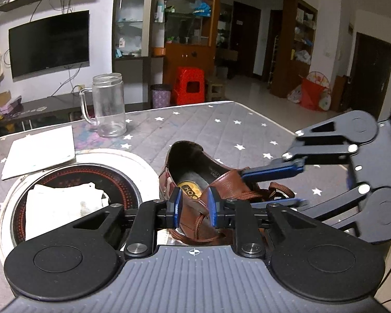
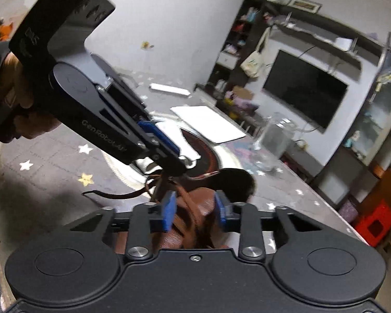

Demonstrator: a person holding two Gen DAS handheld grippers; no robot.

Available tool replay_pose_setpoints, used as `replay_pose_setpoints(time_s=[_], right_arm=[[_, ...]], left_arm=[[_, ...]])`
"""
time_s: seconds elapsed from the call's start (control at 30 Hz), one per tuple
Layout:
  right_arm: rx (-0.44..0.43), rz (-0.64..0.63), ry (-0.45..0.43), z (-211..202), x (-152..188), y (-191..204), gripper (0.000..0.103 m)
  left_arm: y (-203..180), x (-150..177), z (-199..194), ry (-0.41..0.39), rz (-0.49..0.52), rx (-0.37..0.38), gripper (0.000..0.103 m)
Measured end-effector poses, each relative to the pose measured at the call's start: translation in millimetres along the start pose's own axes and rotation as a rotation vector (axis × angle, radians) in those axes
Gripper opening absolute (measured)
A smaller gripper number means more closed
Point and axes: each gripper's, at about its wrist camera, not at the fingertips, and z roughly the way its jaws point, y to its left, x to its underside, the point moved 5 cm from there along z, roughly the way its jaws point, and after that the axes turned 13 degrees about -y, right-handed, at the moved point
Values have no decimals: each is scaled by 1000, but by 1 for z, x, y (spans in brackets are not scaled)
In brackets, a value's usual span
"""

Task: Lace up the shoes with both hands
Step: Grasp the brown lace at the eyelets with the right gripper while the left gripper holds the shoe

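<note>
Lacing a brown shoe (image 1: 195, 180) lying on the star-print tabletop (image 1: 221, 127), both tools working at its tongue.

The left tool (image 1: 193, 210) is narrowed onto shoe leather; the right tool (image 2: 195, 214) is narrow around the laces (image 2: 189, 208), grip uncertain. Next comes drawing lace through. The glass mug (image 1: 109, 107) stands empty.

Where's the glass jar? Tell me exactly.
In the left wrist view the glass jar stands upright at the far left of the table, beyond the white paper and well behind the brown shoe.
</note>
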Motion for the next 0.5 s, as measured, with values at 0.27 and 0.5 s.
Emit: replay_pose_setpoints(time_s=[0.27,0.5], right_arm=[[-27,-73,35,21,2,12,10],[80,-127,9,4,-2,11,2]], left_arm=[[2,1,-3,-9,-19,9,22],[1,1,-4,-14,-21,2,22]])
